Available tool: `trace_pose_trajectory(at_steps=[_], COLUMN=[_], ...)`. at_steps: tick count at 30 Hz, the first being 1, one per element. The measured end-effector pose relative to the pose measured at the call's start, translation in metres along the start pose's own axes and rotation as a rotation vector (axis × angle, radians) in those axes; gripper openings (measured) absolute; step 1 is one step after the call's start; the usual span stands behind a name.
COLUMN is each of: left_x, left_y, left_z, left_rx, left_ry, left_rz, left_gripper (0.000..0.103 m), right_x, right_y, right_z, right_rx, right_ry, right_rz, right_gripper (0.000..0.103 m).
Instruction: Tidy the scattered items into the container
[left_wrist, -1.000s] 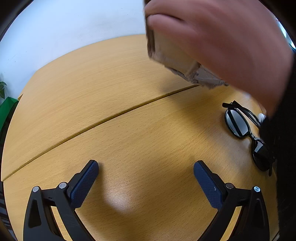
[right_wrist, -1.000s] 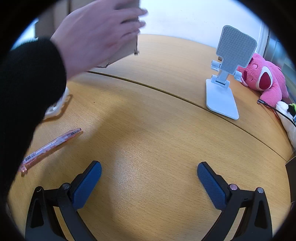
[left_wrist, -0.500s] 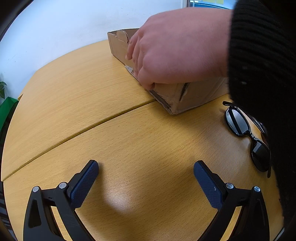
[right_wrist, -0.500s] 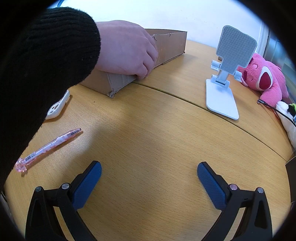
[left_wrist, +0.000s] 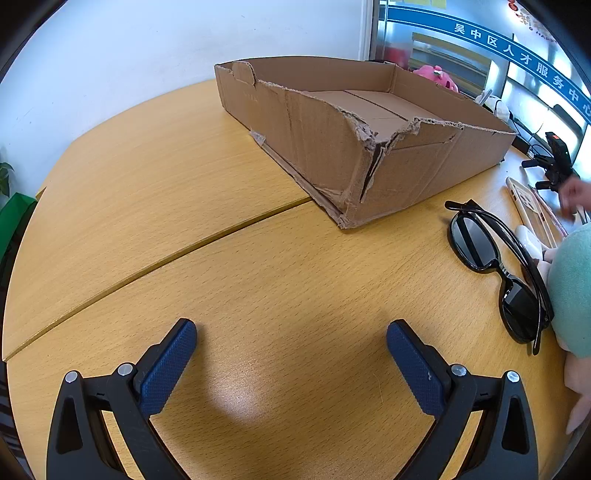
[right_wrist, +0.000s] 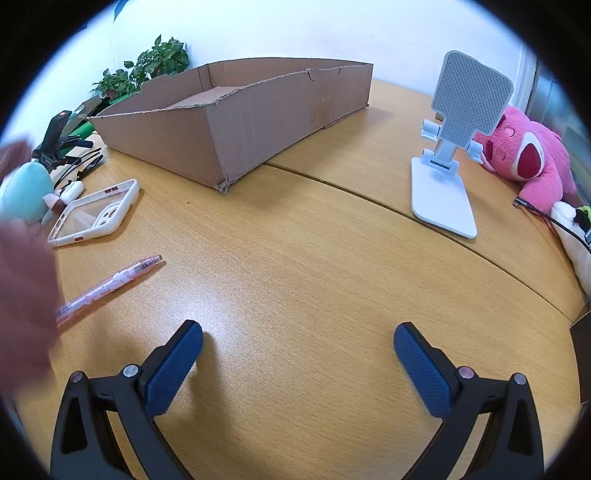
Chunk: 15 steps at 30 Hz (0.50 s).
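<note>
An empty, torn cardboard box (left_wrist: 369, 140) stands on the wooden table, also in the right wrist view (right_wrist: 236, 122). Black sunglasses (left_wrist: 495, 266) lie right of my open left gripper (left_wrist: 291, 347), beside a green plush (left_wrist: 572, 288). A pink pen (right_wrist: 110, 284) and a white phone case (right_wrist: 96, 212) lie left of my open right gripper (right_wrist: 298, 349). A white phone stand (right_wrist: 450, 147) and a pink plush (right_wrist: 528, 155) are at the right. Both grippers are empty, low over bare table.
A bare hand (right_wrist: 22, 302) shows blurred at the left edge of the right wrist view. A black clamp device (right_wrist: 59, 144) and cables lie by the green plush (right_wrist: 26, 192). A charging cable (right_wrist: 546, 218) and potted plants (right_wrist: 147, 66) sit at the edges.
The hand set the cardboard box down on the table and pulled away to the side. Both grippers stayed still and open.
</note>
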<state>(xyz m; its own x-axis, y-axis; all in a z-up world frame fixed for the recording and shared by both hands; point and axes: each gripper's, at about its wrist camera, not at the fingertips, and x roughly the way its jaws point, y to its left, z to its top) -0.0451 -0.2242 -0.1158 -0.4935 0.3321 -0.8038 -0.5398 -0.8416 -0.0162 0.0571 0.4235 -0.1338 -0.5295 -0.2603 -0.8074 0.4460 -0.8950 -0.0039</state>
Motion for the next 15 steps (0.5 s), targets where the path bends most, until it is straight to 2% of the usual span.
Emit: trace_pose_trajectory(at_steps=[15], left_x=[0.0010], left_y=[-0.0002], left_z=[0.0039], left_rx=[-0.012], left_ry=[-0.001], left_rz=[0.009], left_gripper=[0.103], right_x=[-0.0004], right_y=[0.0006], right_z=[-0.0005], right_rx=[0.000], right_ry=[0.000], right_rz=[0.000], right_gripper=[0.103])
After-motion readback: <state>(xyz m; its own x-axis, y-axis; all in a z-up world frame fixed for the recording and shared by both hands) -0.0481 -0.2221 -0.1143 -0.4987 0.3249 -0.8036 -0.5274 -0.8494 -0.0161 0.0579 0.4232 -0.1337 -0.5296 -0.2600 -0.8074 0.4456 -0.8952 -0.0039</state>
